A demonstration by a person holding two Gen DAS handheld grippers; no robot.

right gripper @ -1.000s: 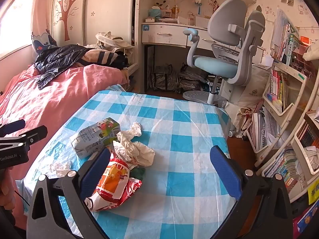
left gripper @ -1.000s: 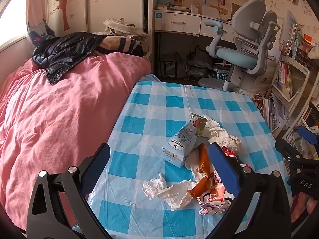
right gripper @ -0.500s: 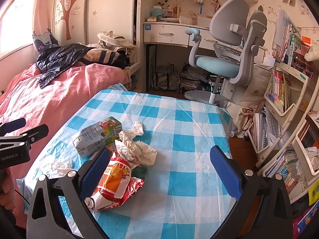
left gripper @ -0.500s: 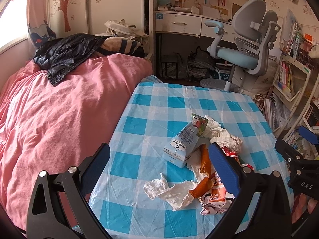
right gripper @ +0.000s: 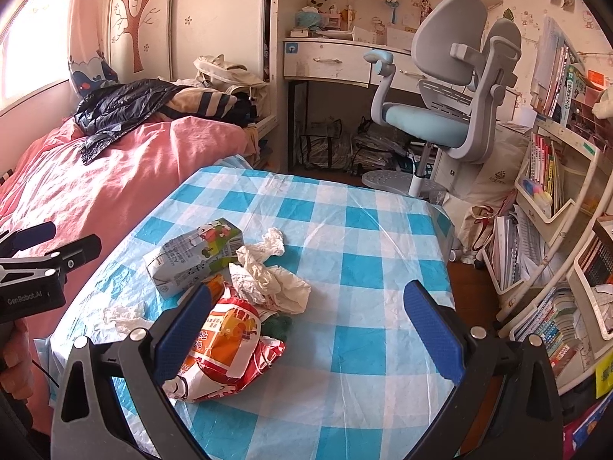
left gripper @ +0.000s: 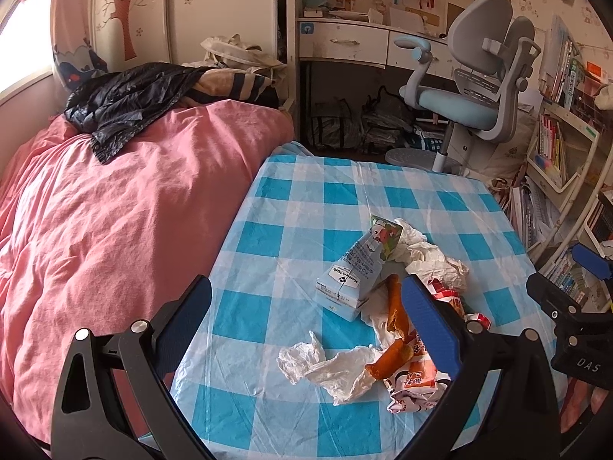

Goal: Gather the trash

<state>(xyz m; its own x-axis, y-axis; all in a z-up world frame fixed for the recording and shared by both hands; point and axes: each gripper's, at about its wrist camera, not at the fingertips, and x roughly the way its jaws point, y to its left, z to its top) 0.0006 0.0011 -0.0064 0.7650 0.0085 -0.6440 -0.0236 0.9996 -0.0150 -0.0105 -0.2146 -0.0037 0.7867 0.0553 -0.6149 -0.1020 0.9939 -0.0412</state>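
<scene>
Nothing collected yet: all trash lies on my bench.
Milk carton (left gripper: 356, 268), crumpled tissues (right gripper: 268, 276), snack wrapper (right gripper: 226, 349) and plastic scrap (left gripper: 325, 368) cluster near its near-left corner; my left gripper (left gripper: 306, 329) and right gripper (right gripper: 306, 329) hover spread apart, empty.

Pink bed (left gripper: 115, 211), checked table (left gripper: 345, 191), desk chair (left gripper: 467, 88)

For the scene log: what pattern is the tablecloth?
Blue-and-white checks on the tablecloth, clearest in the right wrist view.

Both viewpoints drifted slightly rightward relative to the milk carton (left gripper: 354, 268); trash arrangement on the table unaltered.
</scene>
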